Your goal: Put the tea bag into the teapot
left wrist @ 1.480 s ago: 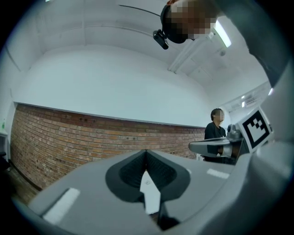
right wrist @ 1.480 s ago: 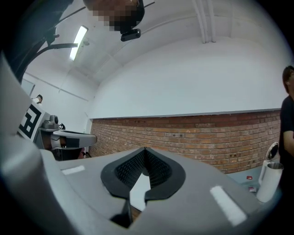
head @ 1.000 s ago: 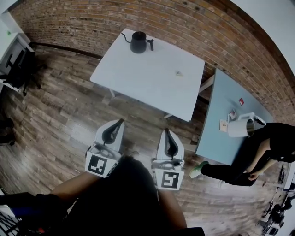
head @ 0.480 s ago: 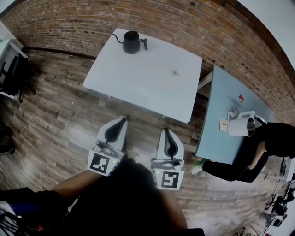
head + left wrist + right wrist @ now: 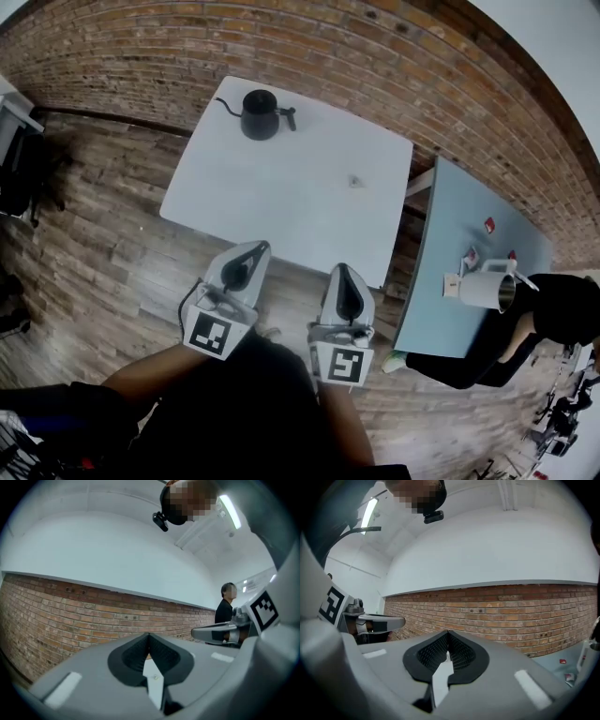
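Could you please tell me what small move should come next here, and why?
Probably reach the right gripper forward toward the tea bag, opening its fingers. It and the left gripper are shut and empty, at the near edge of the white table, and the bag lies nearer the right one, apart from the teapot.

Two tables seen from above
The teapot (image 5: 260, 114) stands at the upper left corner of the centre table (image 5: 281, 211), the tea bag (image 5: 355, 181) lies near its right edge, and a second table (image 5: 436, 244) fills the frame's right.
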Demonstrator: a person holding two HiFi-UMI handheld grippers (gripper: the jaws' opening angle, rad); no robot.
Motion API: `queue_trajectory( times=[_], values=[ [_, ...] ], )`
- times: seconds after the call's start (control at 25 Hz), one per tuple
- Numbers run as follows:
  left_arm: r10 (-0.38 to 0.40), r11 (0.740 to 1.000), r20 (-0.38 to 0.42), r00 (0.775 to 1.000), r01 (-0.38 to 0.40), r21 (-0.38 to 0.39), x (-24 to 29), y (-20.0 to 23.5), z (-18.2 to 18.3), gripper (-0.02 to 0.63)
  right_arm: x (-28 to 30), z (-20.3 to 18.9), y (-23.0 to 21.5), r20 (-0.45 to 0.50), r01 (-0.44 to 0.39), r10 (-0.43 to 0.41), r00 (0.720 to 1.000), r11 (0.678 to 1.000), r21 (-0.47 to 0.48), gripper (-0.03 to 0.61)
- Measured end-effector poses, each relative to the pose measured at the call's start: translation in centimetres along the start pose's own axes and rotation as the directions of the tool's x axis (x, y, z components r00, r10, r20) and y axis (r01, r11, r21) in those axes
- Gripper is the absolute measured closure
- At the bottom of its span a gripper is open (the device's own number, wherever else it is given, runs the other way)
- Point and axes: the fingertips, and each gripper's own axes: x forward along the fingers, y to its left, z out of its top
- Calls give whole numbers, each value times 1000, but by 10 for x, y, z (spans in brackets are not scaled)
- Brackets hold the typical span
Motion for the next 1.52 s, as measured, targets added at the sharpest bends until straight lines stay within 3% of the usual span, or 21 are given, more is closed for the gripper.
queue_trajectory(
  times=[0.48,0.96,1.24,1.52],
  values=[
    [29,999,6,1000,-29,-41,63,84,5,615,112,10,-1,-28,5,-5,1000,1000,-19,575],
    [49,994,-14,999,-50,-98,81,151,-4,615,182,3,12,-58,24,-25,998,999,-21,571],
    [127,988,-32,991,-129,-81,81,171,-13,615,215,-1,14,-79,-63,60,995,997,-34,551],
    [228,973,-26,973,-229,-45,92,186,-6,615,259,-9,20,-98,-209,205,974,977,-39,543]
  ],
)
